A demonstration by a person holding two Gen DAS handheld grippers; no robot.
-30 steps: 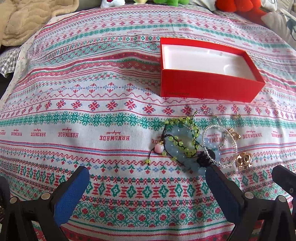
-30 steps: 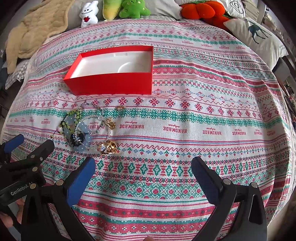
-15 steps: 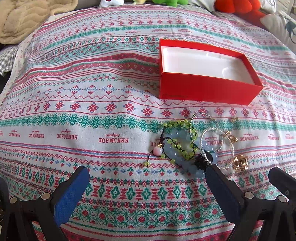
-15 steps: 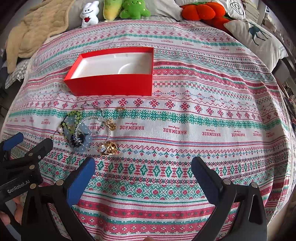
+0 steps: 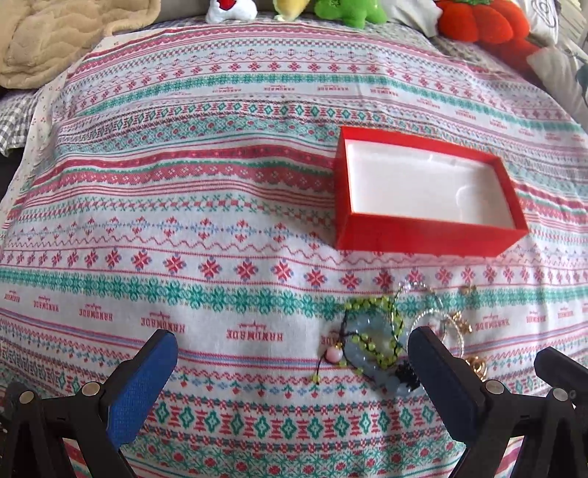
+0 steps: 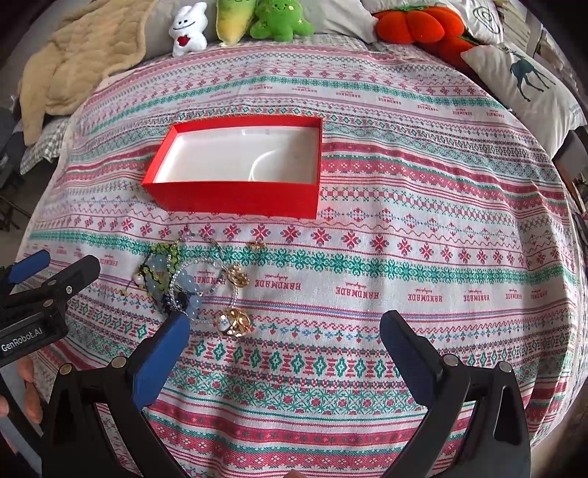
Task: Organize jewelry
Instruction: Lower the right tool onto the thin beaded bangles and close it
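Box [image 6: 235, 191] at frame centre-left on bed [image 6: 404, 257]; jewelry pile [image 6: 191, 283] below it, lower left; plush toys [image 6: 239, 22] along top edge.

In the left wrist view the right finger [image 5: 441, 371] of the left gripper [image 5: 292, 353] covers part of the jewelry pile [image 5: 375, 342] at four o'clock, hiding most of the clear beaded bracelet [image 5: 446, 320] and all but a sliver of the gold rings [image 5: 477, 367]. The pile's black beads [image 5: 406, 373] are too blurred to make out singly. At twelve o'clock the top edge cuts off the white plush [image 5: 229, 9], the green plush [image 5: 349, 11] and the orange pumpkin cushion [image 5: 474, 22]. In the right wrist view a small gold piece [image 6: 257, 245] beyond the pile is too tiny to identify, and at eight o'clock only fingertips [image 6: 25, 369] of the person's hand show.
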